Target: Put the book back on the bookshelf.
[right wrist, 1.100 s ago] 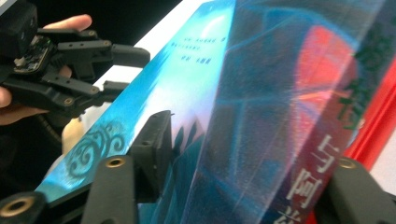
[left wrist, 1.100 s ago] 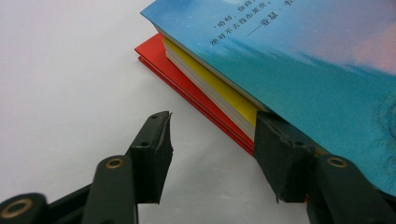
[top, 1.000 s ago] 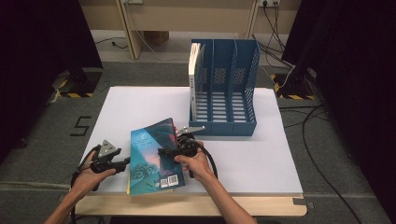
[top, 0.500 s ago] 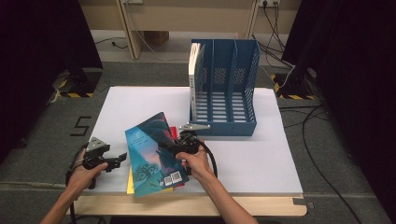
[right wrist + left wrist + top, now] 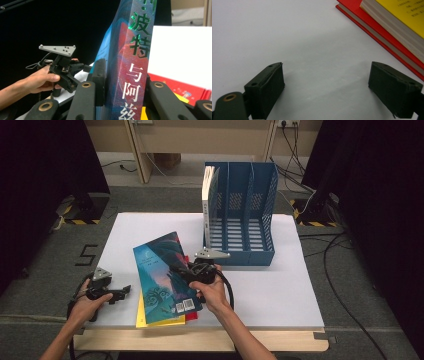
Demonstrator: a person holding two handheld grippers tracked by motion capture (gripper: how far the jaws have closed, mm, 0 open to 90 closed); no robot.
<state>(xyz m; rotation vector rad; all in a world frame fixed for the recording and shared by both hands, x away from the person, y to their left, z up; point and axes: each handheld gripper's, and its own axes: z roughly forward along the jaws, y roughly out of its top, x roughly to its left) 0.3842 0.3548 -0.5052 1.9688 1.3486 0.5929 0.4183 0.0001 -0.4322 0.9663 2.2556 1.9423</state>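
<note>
Near the table's (image 5: pixel 260 290) front edge, at about 7 o'clock of the blue file rack (image 5: pixel 240 220), the right gripper (image 5: pixel 186 271) pinches a blue-covered book (image 5: pixel 162 270) by its spine side, jaws clamped on both faces. The book is lifted and tilted, its lower end over a yellow book (image 5: pixel 150 319) and a red book (image 5: pixel 191 315) stacked flat beneath. In the right gripper view the spine (image 5: pixel 133 62) stands nearly upright between the pads.

The left gripper (image 5: pixel 122 292) sits at 9 o'clock of the stack, low over the bare tabletop, jaws spread wide and holding nothing. A pale book (image 5: pixel 206 195) stands in the rack's leftmost slot.
</note>
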